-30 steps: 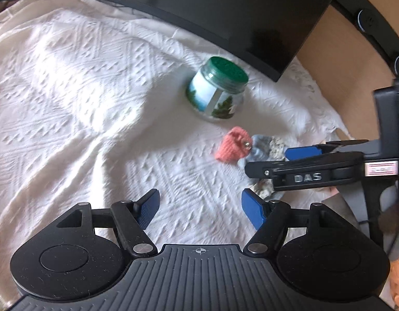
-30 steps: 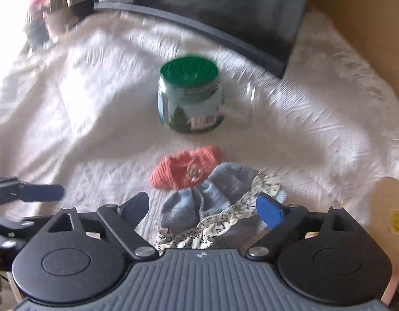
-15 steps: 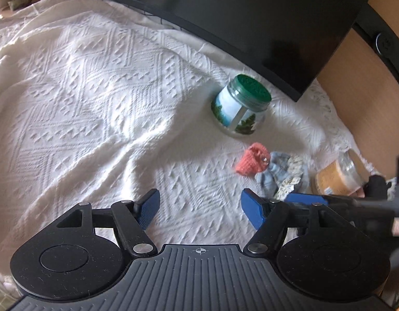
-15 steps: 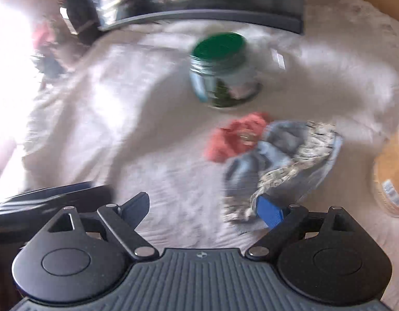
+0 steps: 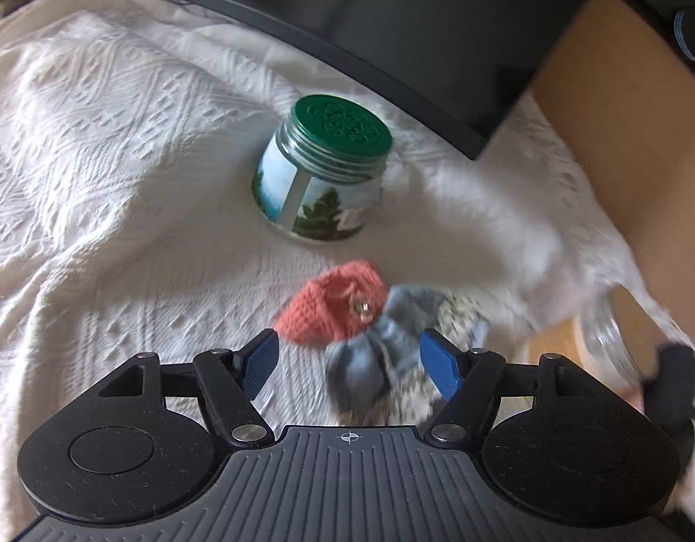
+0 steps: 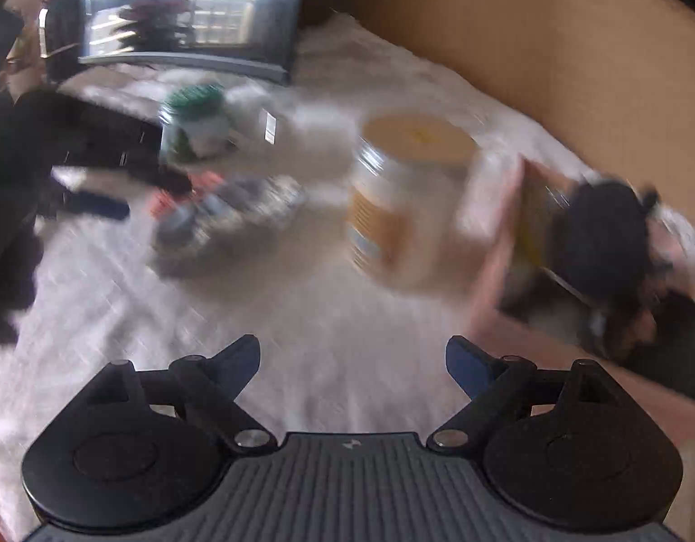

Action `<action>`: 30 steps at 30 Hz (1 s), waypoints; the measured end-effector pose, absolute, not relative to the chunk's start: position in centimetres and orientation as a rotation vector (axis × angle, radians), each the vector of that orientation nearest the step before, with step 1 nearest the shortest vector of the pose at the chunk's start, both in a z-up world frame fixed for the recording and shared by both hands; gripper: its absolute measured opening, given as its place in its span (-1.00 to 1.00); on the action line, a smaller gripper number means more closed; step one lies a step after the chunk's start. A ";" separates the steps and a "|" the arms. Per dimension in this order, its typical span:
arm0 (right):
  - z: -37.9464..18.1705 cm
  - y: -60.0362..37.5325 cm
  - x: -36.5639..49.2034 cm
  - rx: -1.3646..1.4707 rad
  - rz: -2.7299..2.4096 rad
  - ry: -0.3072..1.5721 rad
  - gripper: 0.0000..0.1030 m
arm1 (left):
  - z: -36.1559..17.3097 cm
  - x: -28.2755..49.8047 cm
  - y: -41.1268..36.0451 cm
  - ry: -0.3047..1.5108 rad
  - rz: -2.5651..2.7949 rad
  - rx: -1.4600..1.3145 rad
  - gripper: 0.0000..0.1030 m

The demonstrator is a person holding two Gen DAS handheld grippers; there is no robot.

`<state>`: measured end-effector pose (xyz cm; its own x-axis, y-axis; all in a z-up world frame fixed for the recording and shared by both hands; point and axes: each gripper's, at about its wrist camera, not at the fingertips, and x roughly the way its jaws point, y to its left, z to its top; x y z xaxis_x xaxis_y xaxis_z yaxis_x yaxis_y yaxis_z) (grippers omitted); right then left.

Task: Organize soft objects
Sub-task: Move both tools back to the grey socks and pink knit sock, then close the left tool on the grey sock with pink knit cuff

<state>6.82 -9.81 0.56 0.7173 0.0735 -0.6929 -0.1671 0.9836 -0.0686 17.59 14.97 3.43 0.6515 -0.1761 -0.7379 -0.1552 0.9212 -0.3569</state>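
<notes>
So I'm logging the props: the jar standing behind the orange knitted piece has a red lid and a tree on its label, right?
Not quite: the jar's lid is green, not red, as the left wrist view shows. It does stand behind the orange knitted piece, with a tree on its label.

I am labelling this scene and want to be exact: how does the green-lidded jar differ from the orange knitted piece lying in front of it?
The green-lidded jar is rigid, with clear walls and a printed tree label; the orange knitted piece is soft yarn. The jar stands upright on its base, while the knitted piece lies slumped, touching the blue-grey cloth. The jar stands taller. Both rest on the white textured cover.
</notes>
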 end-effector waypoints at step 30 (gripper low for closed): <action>-2.4 -11.3 6.7 -0.057 0.158 0.777 1.00 | 1.3 19.4 9.4 0.810 0.020 -0.013 -0.41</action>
